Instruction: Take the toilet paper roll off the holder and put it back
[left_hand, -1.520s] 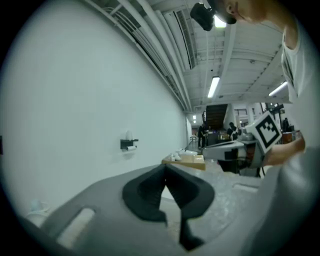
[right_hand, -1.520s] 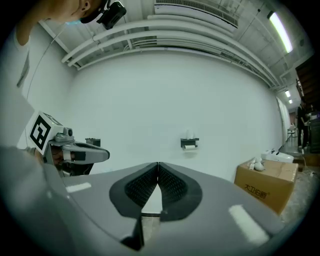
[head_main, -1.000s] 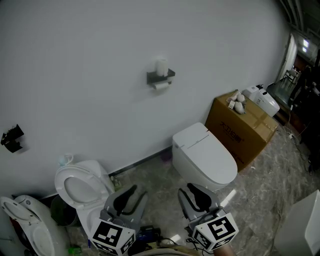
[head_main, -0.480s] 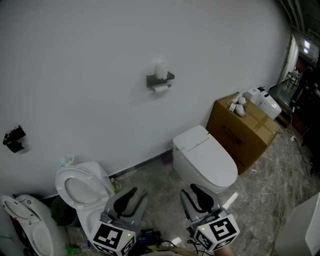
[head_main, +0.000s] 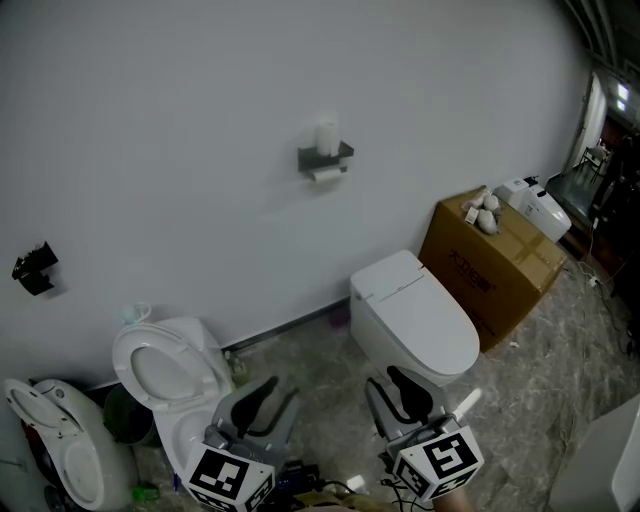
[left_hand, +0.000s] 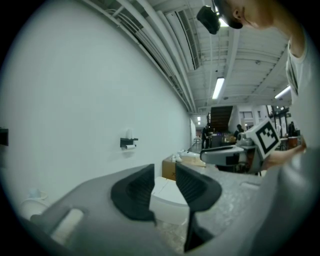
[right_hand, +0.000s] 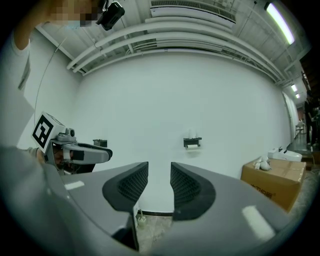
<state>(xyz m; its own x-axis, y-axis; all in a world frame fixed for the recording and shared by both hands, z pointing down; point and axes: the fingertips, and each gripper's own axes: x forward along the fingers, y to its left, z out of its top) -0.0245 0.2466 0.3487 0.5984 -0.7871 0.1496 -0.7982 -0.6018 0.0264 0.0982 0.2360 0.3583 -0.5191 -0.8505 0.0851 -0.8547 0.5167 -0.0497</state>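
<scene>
A dark wall holder (head_main: 325, 157) hangs high on the white wall, with a white toilet paper roll (head_main: 325, 174) under its shelf and a second white roll (head_main: 327, 137) standing on top. It also shows small in the left gripper view as the holder (left_hand: 128, 143) and in the right gripper view as the holder (right_hand: 192, 143). My left gripper (head_main: 263, 404) and right gripper (head_main: 392, 399) are low at the bottom, far from the holder. The left gripper (left_hand: 163, 186) is open and empty. The right gripper (right_hand: 159, 184) has its jaws opening, nothing between them.
A closed white toilet (head_main: 414, 315) stands by the wall, a cardboard box (head_main: 495, 265) with small items to its right. An open-lid toilet (head_main: 165, 375) sits at the left, another white fixture (head_main: 60, 465) beside it. A dark bracket (head_main: 32, 269) is on the left wall.
The view has shifted slightly, so the holder and toilets sit a little right and lower. Both grippers stay low at the bottom edge; the right jaws have widened a little.
</scene>
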